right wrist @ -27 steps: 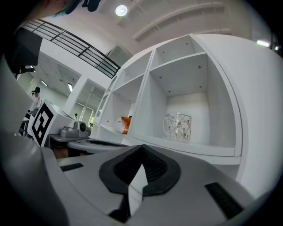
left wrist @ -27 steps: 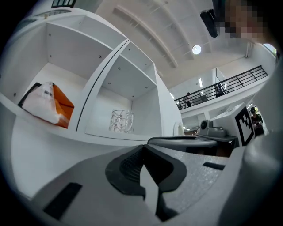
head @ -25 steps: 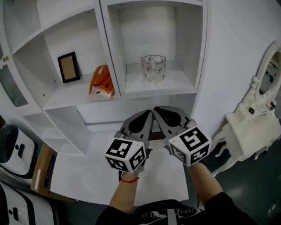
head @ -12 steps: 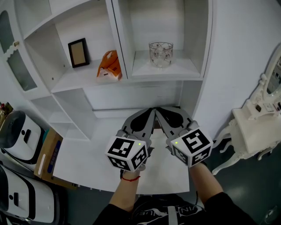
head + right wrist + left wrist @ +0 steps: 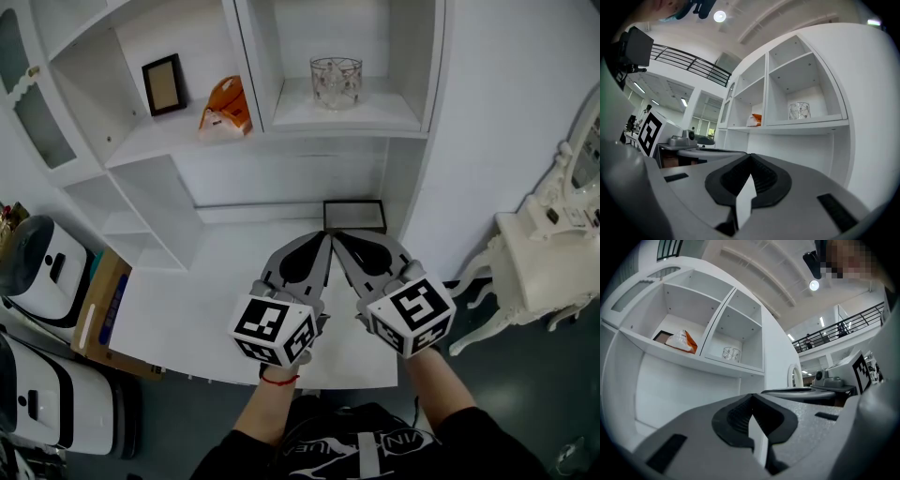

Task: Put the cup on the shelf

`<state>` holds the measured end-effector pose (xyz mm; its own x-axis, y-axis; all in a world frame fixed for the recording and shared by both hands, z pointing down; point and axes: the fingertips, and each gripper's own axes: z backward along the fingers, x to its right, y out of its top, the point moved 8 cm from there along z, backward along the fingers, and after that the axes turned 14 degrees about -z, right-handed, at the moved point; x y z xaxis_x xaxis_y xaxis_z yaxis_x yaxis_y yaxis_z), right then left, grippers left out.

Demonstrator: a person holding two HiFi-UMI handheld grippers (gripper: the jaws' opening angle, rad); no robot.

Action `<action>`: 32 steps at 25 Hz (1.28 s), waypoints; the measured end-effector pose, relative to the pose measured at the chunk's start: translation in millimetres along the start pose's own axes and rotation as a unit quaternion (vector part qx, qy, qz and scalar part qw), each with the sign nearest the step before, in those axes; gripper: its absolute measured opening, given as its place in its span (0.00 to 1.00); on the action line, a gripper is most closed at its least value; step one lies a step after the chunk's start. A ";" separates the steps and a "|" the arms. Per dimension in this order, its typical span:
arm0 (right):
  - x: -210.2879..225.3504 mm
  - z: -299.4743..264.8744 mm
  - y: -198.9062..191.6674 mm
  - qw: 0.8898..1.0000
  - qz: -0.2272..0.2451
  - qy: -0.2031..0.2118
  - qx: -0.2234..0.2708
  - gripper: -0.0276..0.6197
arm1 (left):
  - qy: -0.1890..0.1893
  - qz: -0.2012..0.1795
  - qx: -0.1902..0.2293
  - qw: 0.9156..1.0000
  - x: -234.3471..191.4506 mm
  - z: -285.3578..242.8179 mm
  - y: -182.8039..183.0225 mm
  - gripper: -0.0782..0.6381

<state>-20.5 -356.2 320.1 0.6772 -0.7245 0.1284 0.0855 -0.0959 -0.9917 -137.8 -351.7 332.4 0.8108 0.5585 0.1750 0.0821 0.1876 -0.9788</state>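
A clear glass cup (image 5: pixel 336 82) stands upright in the right-hand compartment of the white shelf (image 5: pixel 342 117), well above and beyond both grippers. The left gripper view shows the cup (image 5: pixel 731 353) small in that compartment, and the right gripper view has the cup (image 5: pixel 799 110) there too. My left gripper (image 5: pixel 323 238) and right gripper (image 5: pixel 337 238) are held side by side over the white desk (image 5: pixel 187 309), tips almost meeting. Both are shut with nothing between the jaws, as seen on the left gripper (image 5: pixel 751 398) and the right gripper (image 5: pixel 750 157) in their own views.
A dark picture frame (image 5: pixel 164 84) and an orange bag-like object (image 5: pixel 223 105) sit in the left compartment. A black-framed picture (image 5: pixel 353 216) lies on the desk under the shelf. An ornate white dressing table (image 5: pixel 544 272) is at right; white appliances (image 5: pixel 42 272) and a cardboard box (image 5: pixel 98 314) at left.
The head view has drawn back, so the shelf sits higher in the picture and the black-framed picture on the desk has come into view. Both grippers stay shut and together.
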 end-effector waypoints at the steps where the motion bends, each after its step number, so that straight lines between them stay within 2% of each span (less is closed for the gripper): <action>1: -1.4 3.6 -3.8 1.000 -0.003 0.003 -0.002 0.05 | 0.000 -0.001 -0.001 1.000 3.9 3.2 -2.5 0.12; 15: -20.8 55.5 -46.6 0.998 -0.034 0.049 -0.014 0.05 | 0.003 -0.001 -0.017 1.000 61.5 47.8 -27.7 0.12; 23: -39.5 77.4 -62.8 0.996 -0.023 0.076 -0.027 0.05 | 0.027 0.011 -0.025 0.999 84.9 74.7 -37.3 0.12; 32: -53.6 87.8 -81.8 0.993 -0.040 0.108 -0.038 0.05 | 0.057 0.011 -0.048 0.997 100.5 98.4 -50.8 0.12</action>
<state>0.4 -249.7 394.1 0.4978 -0.8408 0.2126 0.0727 -0.2038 -0.9763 -117.5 -225.6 410.2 0.8735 0.4645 0.1453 0.1137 0.0955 -0.9889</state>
